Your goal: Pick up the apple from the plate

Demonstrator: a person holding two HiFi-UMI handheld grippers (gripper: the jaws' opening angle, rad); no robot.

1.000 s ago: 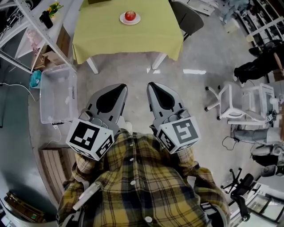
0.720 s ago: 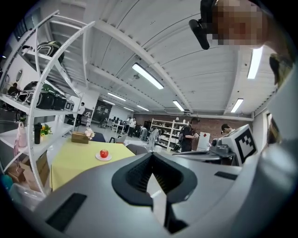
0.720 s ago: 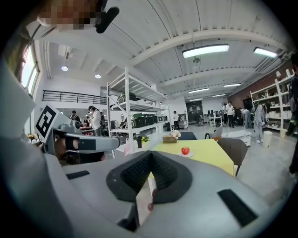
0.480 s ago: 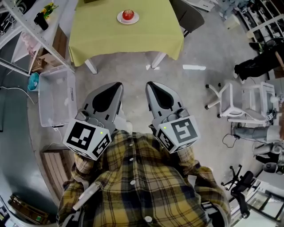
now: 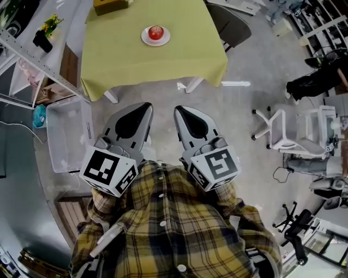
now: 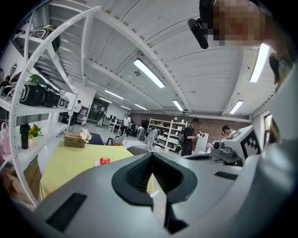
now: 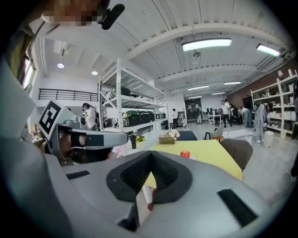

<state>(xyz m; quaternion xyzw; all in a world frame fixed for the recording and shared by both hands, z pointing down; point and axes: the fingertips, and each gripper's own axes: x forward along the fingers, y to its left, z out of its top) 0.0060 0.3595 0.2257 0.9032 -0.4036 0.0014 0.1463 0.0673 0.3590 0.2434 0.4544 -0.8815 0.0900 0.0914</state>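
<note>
Behind the fingers, nearest the head camera, a plaid shirt (image 5: 168,228) fills the bottom of the view and hides the hands holding both tools. Just ahead of it sit the two marker cubes (image 5: 109,171), one on each tool. The left gripper (image 5: 145,106) and the right gripper (image 5: 178,109) lie side by side over the grey floor (image 5: 163,92). They point forward with a narrow gap between them. In each gripper view the ribbed fingers (image 6: 136,174) meet at their tips and hold nothing; only a small diamond-shaped gap shows behind the closed tips. Left of the left gripper's fingers a clear plastic bin (image 5: 68,133) stands on the floor, partly under a white shelf rack (image 5: 32,51) whose upper part is cut off by the frame. Well ahead of both sets of fingertips stands a table (image 5: 125,59) under a yellow-green cloth, which covers all but the feet of its near legs. The apple (image 5: 155,31) rests on a small white plate (image 5: 145,39) toward the far side of the table, well apart from either gripper. It lies roughly straight ahead of the gap between them. In the gripper views the apple is a small red dot and the plate is barely visible. Beyond the apple, a brown box (image 5: 109,5) at the far edge is cut off by the top of the head view. Past the right gripper's fingers, a grey chair (image 5: 231,24) stands beside the table's right far corner.
</note>
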